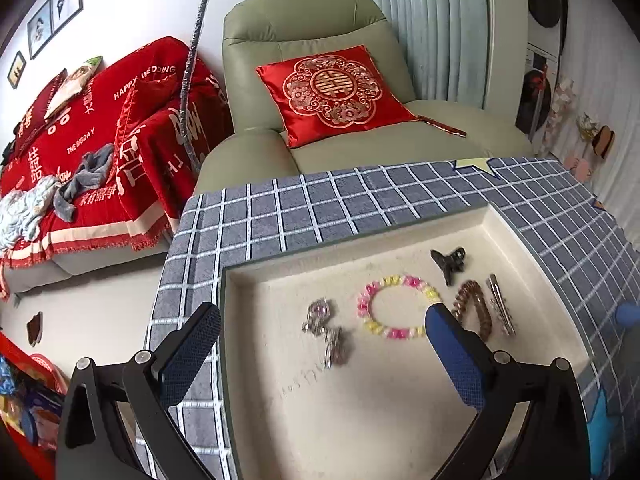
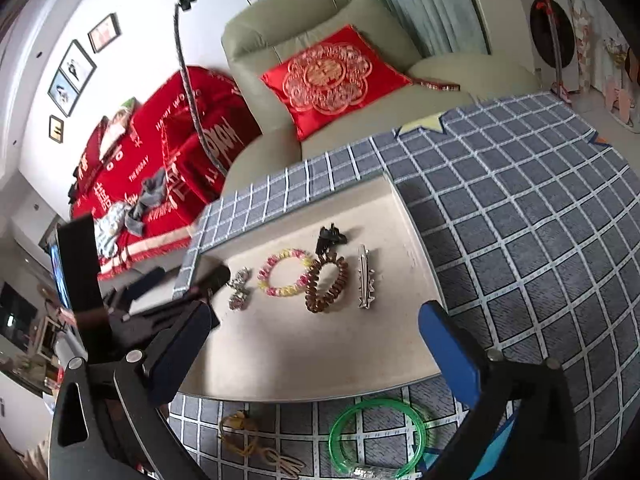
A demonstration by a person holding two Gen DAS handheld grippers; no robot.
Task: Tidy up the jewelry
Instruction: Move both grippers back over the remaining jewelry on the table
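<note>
Mostly done, I'd judge: five pieces lie in a row mid-frame in the cream tray (image 2: 416, 248) on the checked table (image 2: 540, 240) — silver chain (image 2: 239, 289), pink-yellow bead bracelet (image 2: 285, 273), brown coil tie (image 2: 326, 287), black claw clip (image 2: 330, 237), silver hair clip (image 2: 366, 277). Left: green bangle (image 2: 378, 436) and yellow cord (image 2: 248, 436), lower frame, outside the tray. Left gripper (image 1: 320, 344) and right gripper (image 2: 320, 356) both spread wide, empty.

We see the left gripper's blue finger (image 1: 454, 356) hiding part of the pink and yellow bracelet (image 1: 394, 306). The green bangle (image 2: 378, 438) and yellow cord (image 2: 256, 440) run off the bottom edge. The silver piece (image 1: 326, 332) is blurred.
</note>
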